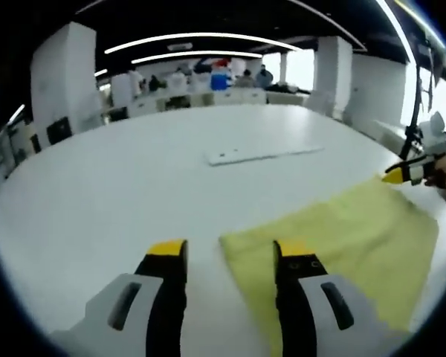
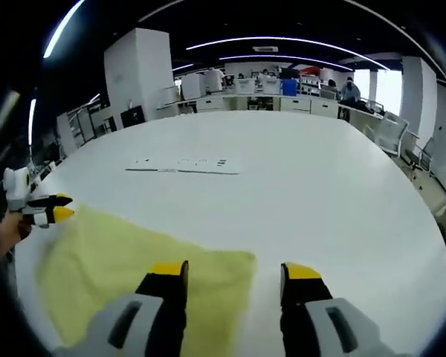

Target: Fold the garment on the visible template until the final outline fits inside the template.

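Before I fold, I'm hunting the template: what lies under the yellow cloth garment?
Around the flat yellow cloth garment only the white table shows. Anything beneath it is covered; a white sheet lies farther back.

The white tabletop [image 1: 134,186] lies bare across most of its width, open for a gripper to pass. The only low things on it are the yellow cloth [image 1: 342,238] near the near edge and a flat white sheet [image 1: 260,154] toward the middle. Desks and people [image 2: 282,83] stand beyond the far edge.
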`<action>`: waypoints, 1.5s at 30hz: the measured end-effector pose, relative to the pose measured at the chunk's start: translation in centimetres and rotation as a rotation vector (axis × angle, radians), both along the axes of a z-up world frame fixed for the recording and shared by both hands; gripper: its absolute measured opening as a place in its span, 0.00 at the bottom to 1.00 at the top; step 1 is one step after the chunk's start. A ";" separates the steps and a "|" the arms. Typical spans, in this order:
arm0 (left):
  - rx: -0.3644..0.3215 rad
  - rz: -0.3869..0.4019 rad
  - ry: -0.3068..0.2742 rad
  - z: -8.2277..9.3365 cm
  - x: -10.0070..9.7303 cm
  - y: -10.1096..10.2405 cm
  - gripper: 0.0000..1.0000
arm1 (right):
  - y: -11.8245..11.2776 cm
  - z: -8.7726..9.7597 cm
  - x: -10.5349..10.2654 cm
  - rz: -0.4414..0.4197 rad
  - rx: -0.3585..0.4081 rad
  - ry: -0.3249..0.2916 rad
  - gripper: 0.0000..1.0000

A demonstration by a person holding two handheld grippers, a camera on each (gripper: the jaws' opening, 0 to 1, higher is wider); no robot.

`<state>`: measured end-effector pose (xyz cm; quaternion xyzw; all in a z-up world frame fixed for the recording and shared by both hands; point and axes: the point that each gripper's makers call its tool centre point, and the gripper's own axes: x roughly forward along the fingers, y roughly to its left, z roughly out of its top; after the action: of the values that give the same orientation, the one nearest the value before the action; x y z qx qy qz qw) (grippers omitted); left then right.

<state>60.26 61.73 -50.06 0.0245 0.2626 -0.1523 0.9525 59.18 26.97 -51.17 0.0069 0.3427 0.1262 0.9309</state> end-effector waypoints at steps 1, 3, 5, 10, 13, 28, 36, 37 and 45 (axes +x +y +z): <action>-0.005 0.001 -0.001 0.2 -0.2 -0.1 0.48 | 0.1 0.1 -0.2 0.005 -0.001 0.005 0.54; -0.032 -0.001 -0.002 0.8 -0.7 -0.3 0.53 | 0.4 0.5 -0.7 0.020 0.001 0.014 0.60; -0.044 -0.003 -0.005 1.4 -1.2 -0.5 0.56 | 0.6 0.9 -1.2 0.028 0.009 0.021 0.66; -0.041 -0.042 -0.005 2.4 -2.6 -0.8 0.66 | 1.1 1.7 -2.8 0.059 0.035 0.045 0.76; -0.051 -0.056 0.004 2.9 -3.3 -0.9 0.71 | 1.3 1.9 -4.0 0.077 0.044 0.067 0.81; -0.052 -0.131 0.003 4.8 -7.7 -0.8 0.85 | 2.0 3.5 -9.5 0.159 0.061 0.094 0.84; -0.047 -0.147 0.017 4.9 -10.3 0.0 0.85 | 1.9 3.4 -12.2 0.174 0.077 0.119 0.82; -0.049 -0.146 0.018 4.9 -10.4 0.1 0.84 | 1.9 3.4 -12.3 0.175 0.078 0.121 0.82; -0.055 -0.120 0.046 3.9 -12.5 0.8 0.77 | 1.4 2.6 -14.3 0.161 0.090 0.136 0.76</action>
<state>47.73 62.56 -46.11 0.0108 0.2782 -0.2168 0.9357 44.85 28.40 -48.59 0.0294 0.3984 0.2151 0.8911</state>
